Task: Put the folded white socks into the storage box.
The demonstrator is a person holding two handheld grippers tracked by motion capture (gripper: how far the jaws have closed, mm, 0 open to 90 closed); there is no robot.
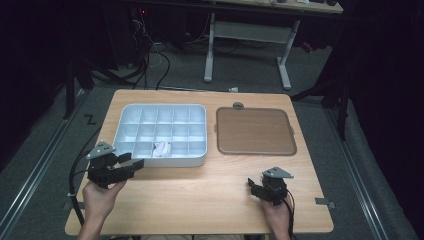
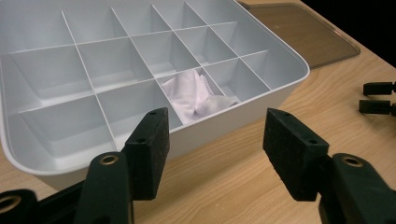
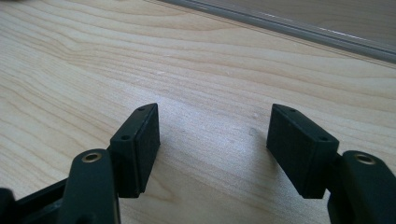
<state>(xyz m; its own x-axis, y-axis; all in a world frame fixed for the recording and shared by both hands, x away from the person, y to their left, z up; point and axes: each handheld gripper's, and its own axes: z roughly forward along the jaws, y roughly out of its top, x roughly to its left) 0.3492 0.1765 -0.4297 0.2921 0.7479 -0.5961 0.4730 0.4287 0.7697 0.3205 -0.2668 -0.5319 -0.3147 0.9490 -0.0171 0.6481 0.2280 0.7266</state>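
**Desk:** What do you have on the table?

**Operator:** I see a wooden table [image 1: 200, 200] with a white divided tray [image 1: 131, 112] on its far left half. Just right of it, apart from it, lies a flat brown lid [image 1: 255, 131]. One compartment in the tray's near row holds a crumpled white cloth [image 1: 161, 148]; the other cells look bare.

**Desk:** And your left gripper?

**Operator:** My left gripper [image 1: 131, 164] sits at the tray's near left corner, just beside its wall. In the left gripper view its jaws stand wide apart with nothing between them, pointing at the tray's near wall [image 2: 224, 128], and the cloth [image 2: 194, 95] lies just past that wall.

**Desk:** The right one?

**Operator:** My right gripper [image 1: 254, 187] is near the table's near right edge, well apart from the lid and the tray. Its jaws are spread wide too, gripping nothing, low over bare wood [image 3: 140, 56]. The lid's edge [image 3: 299, 28] crosses the far top of that view.
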